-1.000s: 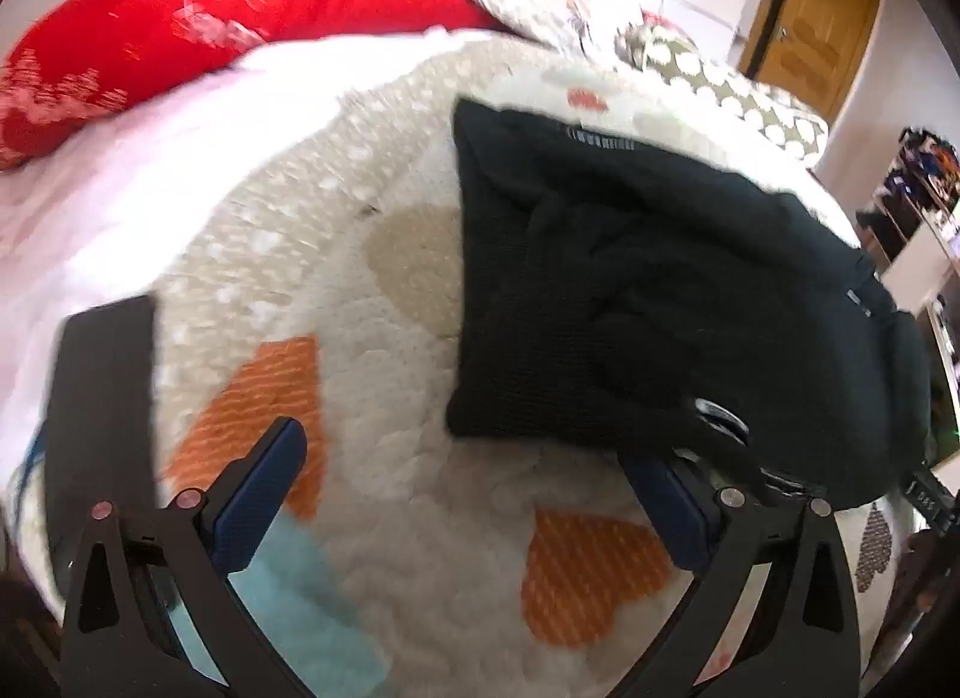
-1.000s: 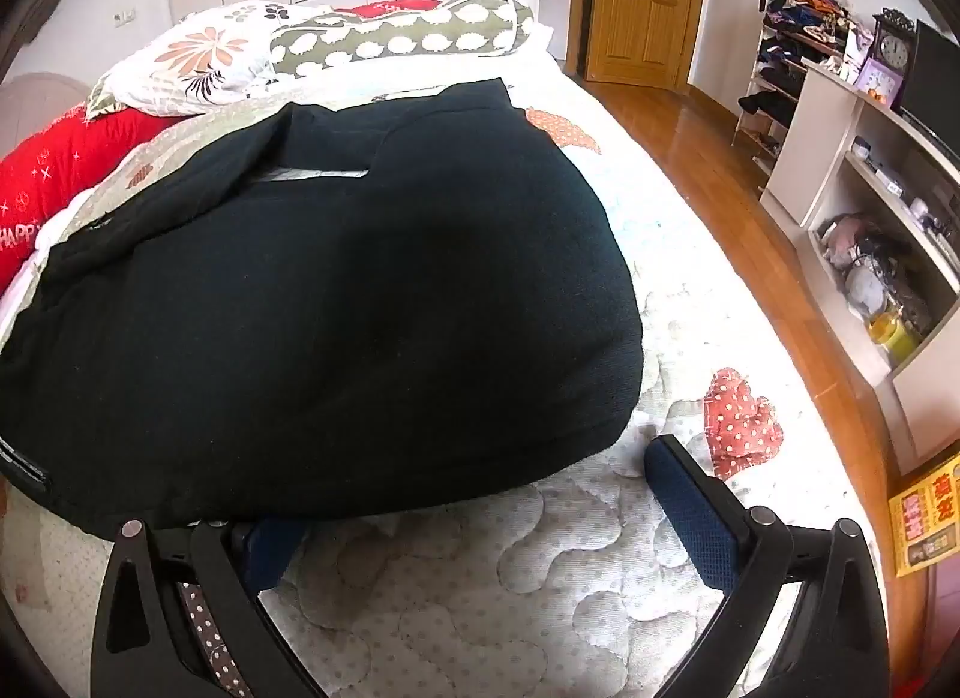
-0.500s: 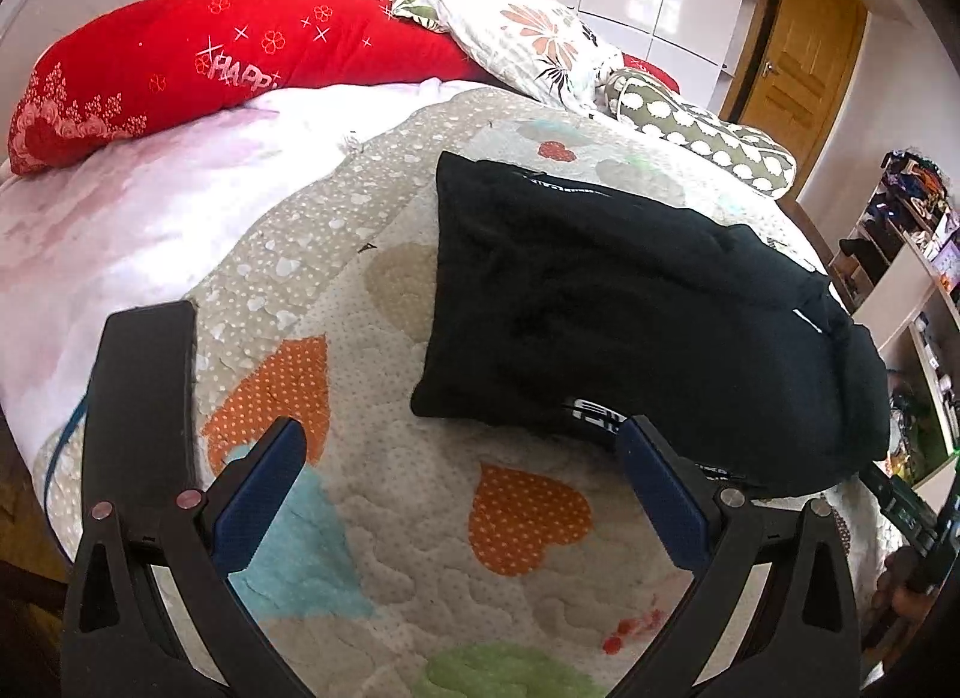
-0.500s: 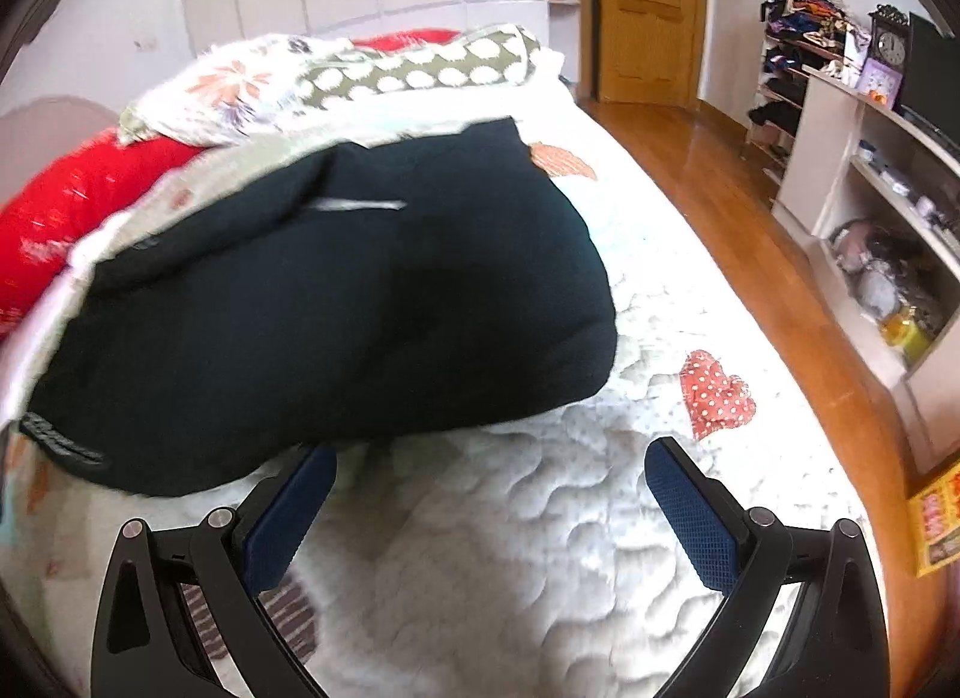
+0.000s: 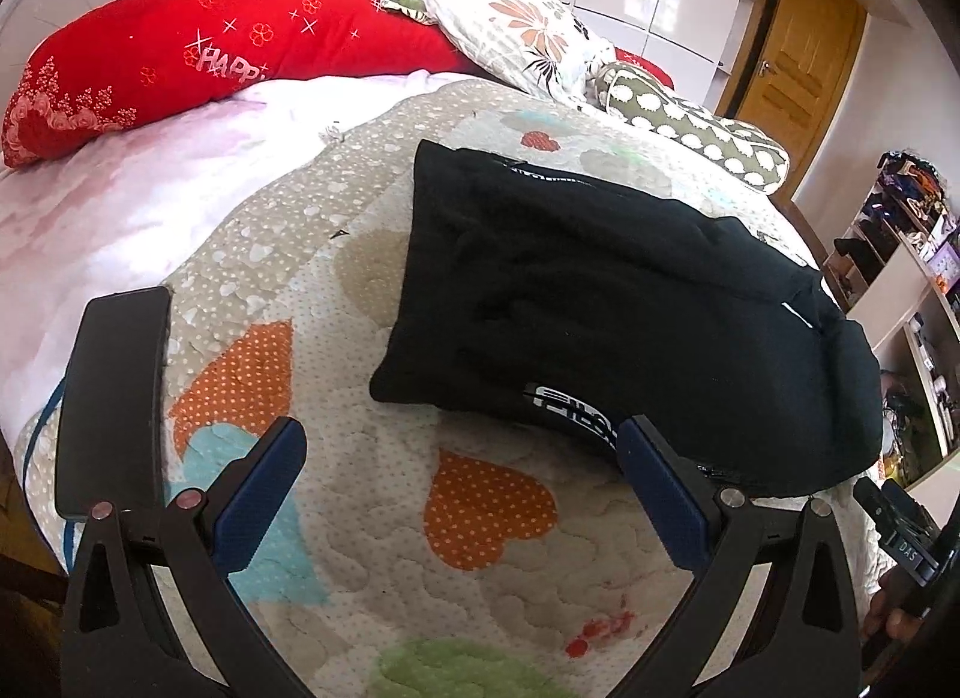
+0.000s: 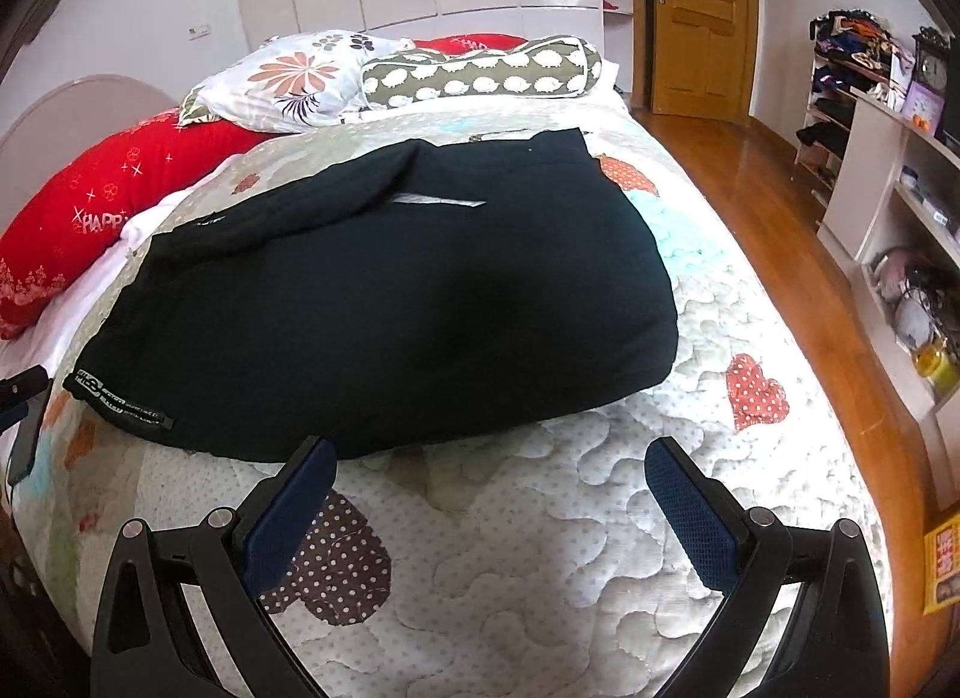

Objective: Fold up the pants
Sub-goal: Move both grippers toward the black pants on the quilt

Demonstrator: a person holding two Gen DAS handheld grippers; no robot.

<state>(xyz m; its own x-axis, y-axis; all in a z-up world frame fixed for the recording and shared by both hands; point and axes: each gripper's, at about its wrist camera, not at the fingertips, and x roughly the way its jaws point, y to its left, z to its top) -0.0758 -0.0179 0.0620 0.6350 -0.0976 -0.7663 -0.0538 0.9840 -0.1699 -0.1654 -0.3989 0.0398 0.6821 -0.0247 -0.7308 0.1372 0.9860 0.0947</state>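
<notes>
A pair of black knit pants point(image 5: 630, 302) lies folded into a thick, roughly rectangular bundle on the quilted bedspread with coloured heart patches point(image 5: 372, 518), in the middle of the bed. In the right wrist view the same pants point(image 6: 384, 302) fill the centre of the quilt point(image 6: 510, 548), with a white-lettered label at their near left corner and a pale strip showing in a fold on the far side.

The left gripper point(image 5: 459, 482) hovers over the near part of the bedspread with its blue-padded fingers spread wide, grasping nothing; its right finger sits just at the near edge of the bundle. The right gripper point(image 6: 489, 497) is likewise released and empty, its left finger close to the near hem of the pants.

On the far side lie a long red cushion with white lettering point(image 5: 198, 50), a white floral pillow point(image 6: 288, 80) and a grey-green bolster with white blobs point(image 6: 480, 71). A flat black slab-shaped object point(image 5: 111, 398) rests at the left edge of the bed.
</notes>
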